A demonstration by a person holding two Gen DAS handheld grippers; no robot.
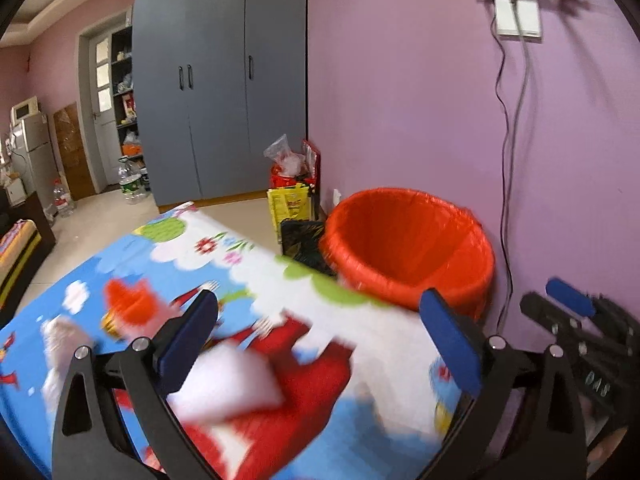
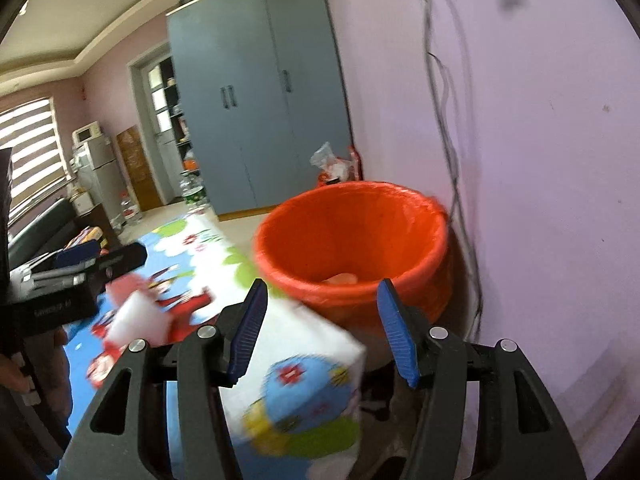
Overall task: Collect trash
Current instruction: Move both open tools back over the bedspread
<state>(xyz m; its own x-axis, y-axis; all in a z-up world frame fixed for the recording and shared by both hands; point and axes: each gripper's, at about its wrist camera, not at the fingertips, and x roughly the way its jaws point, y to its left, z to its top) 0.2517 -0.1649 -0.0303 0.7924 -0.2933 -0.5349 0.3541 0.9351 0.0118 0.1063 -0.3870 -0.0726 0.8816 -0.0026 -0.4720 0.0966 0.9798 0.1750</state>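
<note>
A crumpled white paper [image 1: 228, 380] lies on the cartoon-print tablecloth [image 1: 132, 256], blurred, just in front of my left gripper [image 1: 324, 340], which is open and empty above it. Another whitish scrap [image 1: 64, 340] lies at the left. The paper also shows in the right wrist view [image 2: 140, 320]. An orange-lined trash bin [image 1: 412, 248] stands beyond the table's corner by the purple wall. My right gripper [image 2: 324, 332] is open and empty, over the table corner [image 2: 304, 364], facing the bin [image 2: 352, 236]. A pale scrap [image 2: 340, 279] lies inside the bin.
Bags and a yellow box [image 1: 290, 204] stand on the floor behind the bin. Cables [image 1: 508, 160] hang down the wall. A blue-grey wardrobe [image 1: 220, 80] is at the back; a fridge [image 1: 34, 152] and water bottles [image 1: 132, 184] stand at the left.
</note>
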